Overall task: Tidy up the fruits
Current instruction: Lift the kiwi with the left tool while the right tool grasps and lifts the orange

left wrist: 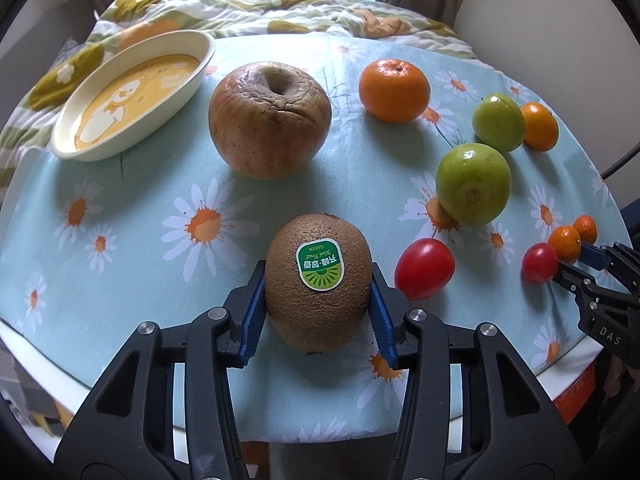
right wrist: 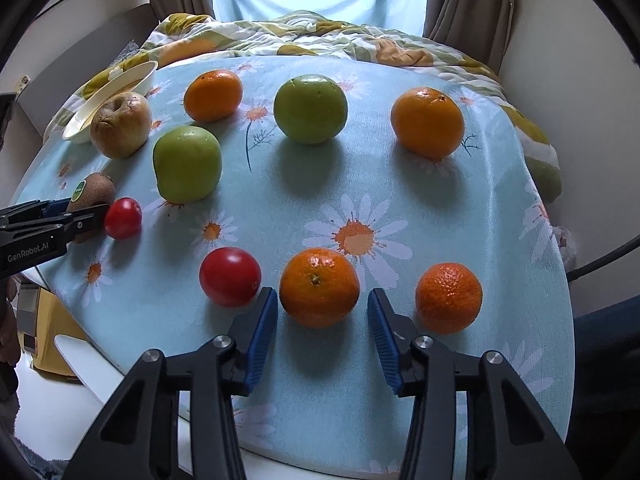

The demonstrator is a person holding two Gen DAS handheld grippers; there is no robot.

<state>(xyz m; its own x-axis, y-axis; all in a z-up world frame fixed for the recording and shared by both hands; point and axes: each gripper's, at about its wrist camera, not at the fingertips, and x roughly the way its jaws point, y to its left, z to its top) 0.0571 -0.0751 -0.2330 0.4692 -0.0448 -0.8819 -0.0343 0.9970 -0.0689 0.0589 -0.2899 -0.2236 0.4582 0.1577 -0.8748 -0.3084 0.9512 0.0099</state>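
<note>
A brown kiwi (left wrist: 318,312) with a green sticker lies near the table's front edge, and my left gripper (left wrist: 318,276) is shut on it, a blue pad against each flank. In the right wrist view a small mandarin (right wrist: 319,286) sits between the fingers of my right gripper (right wrist: 322,296). Its jaws stand open: the left pad is almost at the peel and a narrow gap shows at the right pad. A red tomato (right wrist: 230,276) lies just left of that gripper and a rougher mandarin (right wrist: 449,297) just right.
A cream oval dish (left wrist: 132,92) stands at the back left beside a wrinkled apple (left wrist: 270,120). Two green fruits (right wrist: 310,108) (right wrist: 187,164), two larger mandarins (right wrist: 427,122) (right wrist: 213,95) and another tomato (right wrist: 123,218) lie on the daisy tablecloth (right wrist: 400,208). A quilt (right wrist: 320,36) is bunched behind.
</note>
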